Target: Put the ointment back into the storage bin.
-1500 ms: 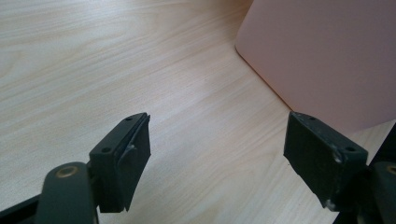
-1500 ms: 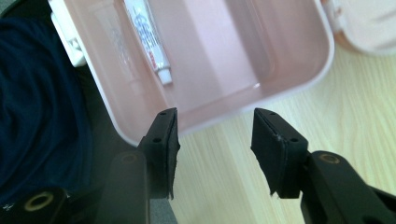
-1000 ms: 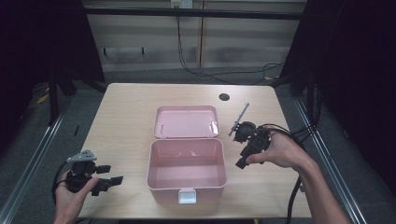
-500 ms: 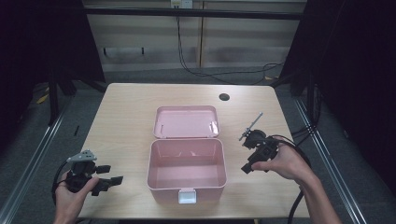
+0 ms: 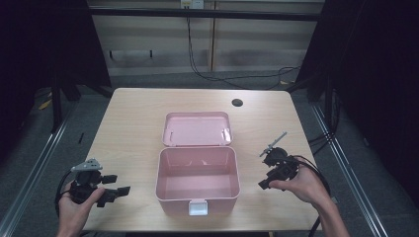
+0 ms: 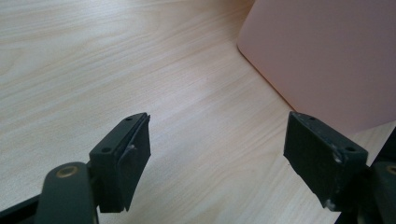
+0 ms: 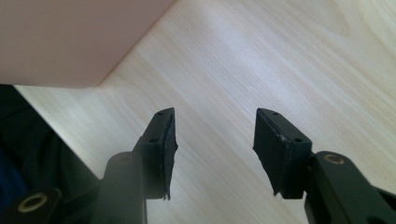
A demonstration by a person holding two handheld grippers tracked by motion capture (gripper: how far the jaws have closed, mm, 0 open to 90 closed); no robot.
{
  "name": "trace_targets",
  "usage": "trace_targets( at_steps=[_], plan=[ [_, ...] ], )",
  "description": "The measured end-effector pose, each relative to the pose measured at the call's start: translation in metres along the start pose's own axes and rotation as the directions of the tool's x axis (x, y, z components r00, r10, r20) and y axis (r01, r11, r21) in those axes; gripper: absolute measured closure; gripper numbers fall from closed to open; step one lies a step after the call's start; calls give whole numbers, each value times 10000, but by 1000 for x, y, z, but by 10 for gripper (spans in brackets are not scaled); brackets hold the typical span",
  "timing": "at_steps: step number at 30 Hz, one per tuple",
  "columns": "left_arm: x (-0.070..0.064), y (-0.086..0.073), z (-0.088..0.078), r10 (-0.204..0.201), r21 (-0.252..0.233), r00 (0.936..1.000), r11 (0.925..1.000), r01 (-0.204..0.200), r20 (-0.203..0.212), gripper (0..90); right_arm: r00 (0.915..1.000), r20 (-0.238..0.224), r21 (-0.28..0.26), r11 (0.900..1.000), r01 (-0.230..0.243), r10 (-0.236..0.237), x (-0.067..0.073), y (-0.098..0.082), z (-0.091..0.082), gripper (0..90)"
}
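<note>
Pale wooden surface (image 5: 133, 123) carries the open pink box (image 5: 197, 180) at its near edge; your left claw (image 5: 114, 185) and right claw (image 5: 265, 172), both apart and empty, flank it; approach the lid (image 5: 197, 129) squarely.

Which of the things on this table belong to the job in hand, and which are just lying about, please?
Part of the job:
- pink box, open and empty
- its lid, lying flat behind it
- left gripper and right gripper, both open, one either side of the box

Just there:
- dark round hole in the table
- cables on the floor behind
</note>
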State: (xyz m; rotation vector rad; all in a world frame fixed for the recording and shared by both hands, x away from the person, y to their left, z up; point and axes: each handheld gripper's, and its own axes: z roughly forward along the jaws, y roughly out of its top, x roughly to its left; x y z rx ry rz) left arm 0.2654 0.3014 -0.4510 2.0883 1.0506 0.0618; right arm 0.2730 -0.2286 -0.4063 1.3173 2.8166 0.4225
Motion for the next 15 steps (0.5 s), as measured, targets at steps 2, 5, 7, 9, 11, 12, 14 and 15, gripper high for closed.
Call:
trace_targets(
  at_steps=[2, 5, 7, 9, 11, 12, 14, 15],
  plan=[
    [0, 0, 0, 1, -9, 10000, 10000, -1, 9, 228, 9997, 110, -49, 9998, -197, 197, -4, -3, 3, 490],
    [0, 0, 0, 0, -6, 10000, 10000, 0, -11, 228, 9979, 68, -325, 9974, -640, 643, -9, -9, 7, 490],
    [0, 0, 0, 1, 6, 10000, 10000, -1, -17, 228, 9975, 6, -444, 9965, -712, 713, -11, -11, 10, 490],
    [0, 0, 0, -14, 27, 10000, 10000, 14, -22, 228, 9962, -81, -537, 9948, -867, 864, -14, -14, 14, 490],
    [0, 0, 0, -1, 25, 10000, 10000, 1, -11, 228, 9959, -103, -334, 9954, -899, 896, -15, -15, 20, 479],
    [0, 0, 0, 45, 45, 10000, 10000, -45, -71, 228, 9961, -99, -237, 9959, -874, 872, -15, -16, 22, 471],
    [-1, 0, 0, 112, 91, 9999, 9999, -112, -80, 228, 9949, -132, -305, 9945, -999, 996, -18, -19, 28, 460],
    [-2, 0, 1, 139, 126, 9999, 9998, -138, -40, 228, 9945, -133, -262, 9942, -1045, 1042, -20, -20, 30, 459]
  ],
)
